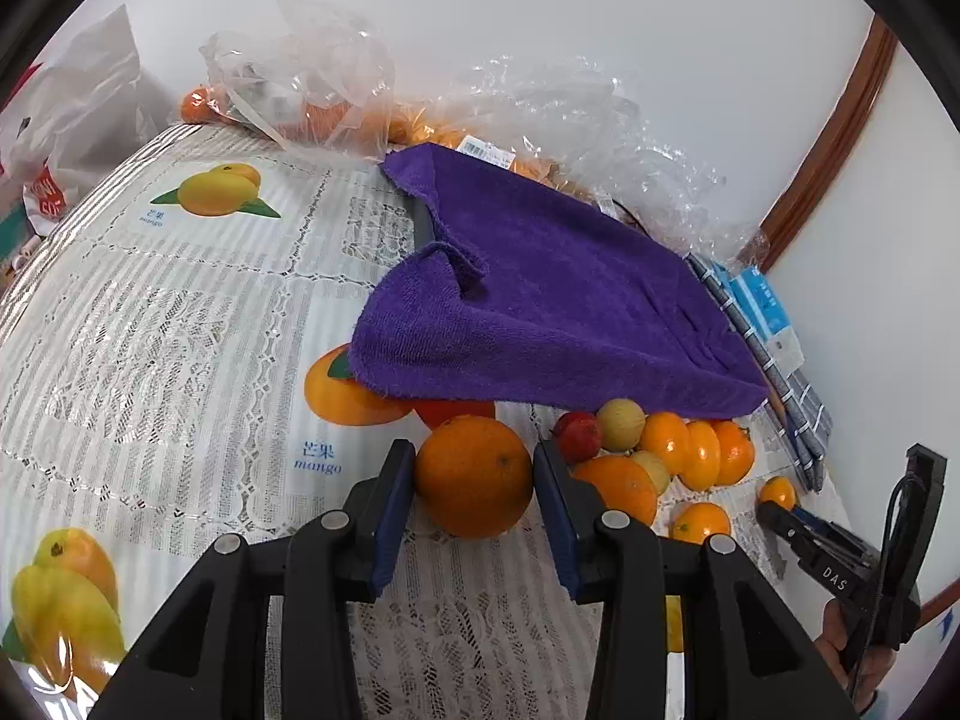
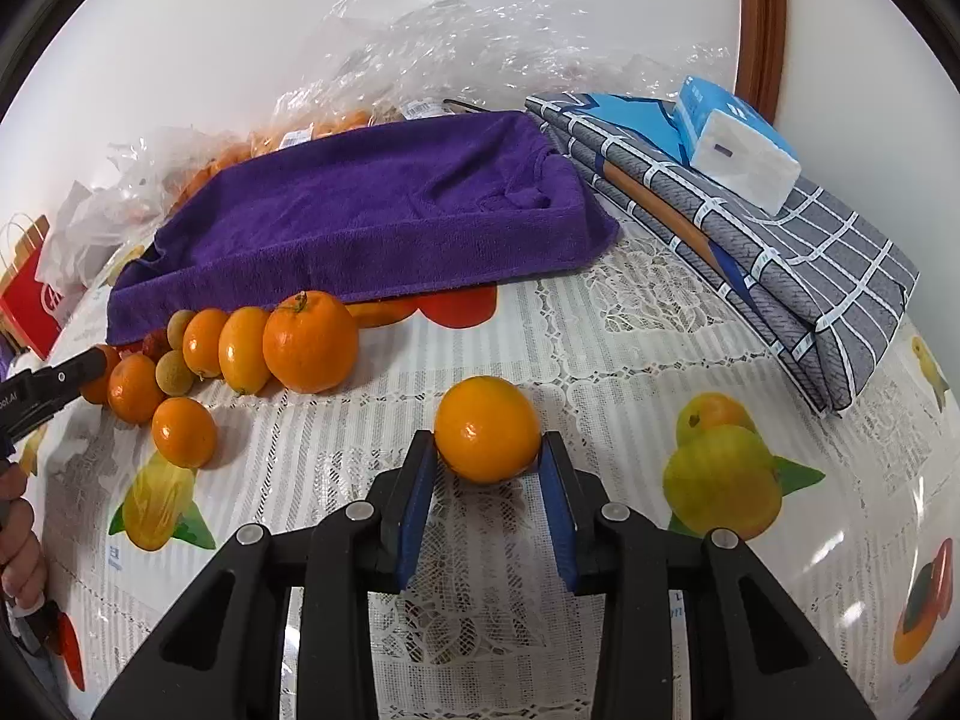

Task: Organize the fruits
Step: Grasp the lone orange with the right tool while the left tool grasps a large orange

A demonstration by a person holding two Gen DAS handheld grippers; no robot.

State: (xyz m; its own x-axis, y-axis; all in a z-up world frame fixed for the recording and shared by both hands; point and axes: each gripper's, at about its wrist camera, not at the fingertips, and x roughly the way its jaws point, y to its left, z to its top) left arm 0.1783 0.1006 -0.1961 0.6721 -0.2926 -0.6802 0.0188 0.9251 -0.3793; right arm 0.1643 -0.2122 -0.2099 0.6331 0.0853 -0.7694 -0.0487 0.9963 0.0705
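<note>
tablecloth (image 2: 600, 324), orange (image 2: 487, 438) between fingers (image 2: 414, 498)

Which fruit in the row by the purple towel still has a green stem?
The big orange at the row's right end in the right wrist view; it carries a small green stem on top, the smaller fruits beside it show none.

The right gripper (image 2: 487, 450) has a small orange (image 2: 487, 437) between its blue pads (image 2: 417, 504), which appear to press on both sides of it on the lace tablecloth (image 2: 630, 348). Beyond and left of the fingers lies a cluster of oranges (image 2: 309, 341) beside a purple towel (image 2: 372, 210). Far right sits folded checked cloth (image 2: 798, 276).
</note>
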